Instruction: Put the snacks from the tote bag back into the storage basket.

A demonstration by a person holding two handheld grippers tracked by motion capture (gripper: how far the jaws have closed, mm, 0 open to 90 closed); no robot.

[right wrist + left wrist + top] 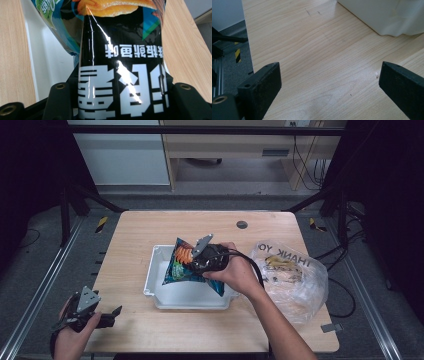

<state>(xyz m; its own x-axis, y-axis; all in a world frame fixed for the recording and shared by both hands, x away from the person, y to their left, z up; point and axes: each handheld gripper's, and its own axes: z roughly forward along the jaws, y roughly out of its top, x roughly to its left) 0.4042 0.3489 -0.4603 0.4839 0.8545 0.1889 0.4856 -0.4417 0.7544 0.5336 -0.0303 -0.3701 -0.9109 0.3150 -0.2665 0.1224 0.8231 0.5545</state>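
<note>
- The right tool [192,256] grips a snack bag [182,262] over a white tray [160,292] at the middle of the wooden bench [150,227]. Its 2 black jaws stand on either side of the bag, closed onto it.
- In the high view the bag hangs tilted, its lower part inside the tray's outline; whether it touches the tray floor cannot be told.
- The right hand [235,272] wraps the tool's body, with a black cable looping off behind it.
- In the right gripper view the bag [120,62] is glossy black with blue and green patches and a picture of golden chips near the top. Large white Chinese characters run across it upside down, with a smaller line of characters above them; I cannot read them with confidence, and no brand name is legible.
- The tray [50,62] lies beneath the bag in that view, with bench on both sides.
- A clear plastic bag [295,280] lies on the bench just right of the tray, printed with "THANK YOU" in black, seen mirrored; something yellowish sits inside it.
- The left tool [102,317] rests at the near left edge of the bench, held by the left hand [75,335].
- In the left gripper view its jaws stand wide apart with nothing between them, bare bench [324,62] below and the tray's white wall [387,17] at upper right.
</note>
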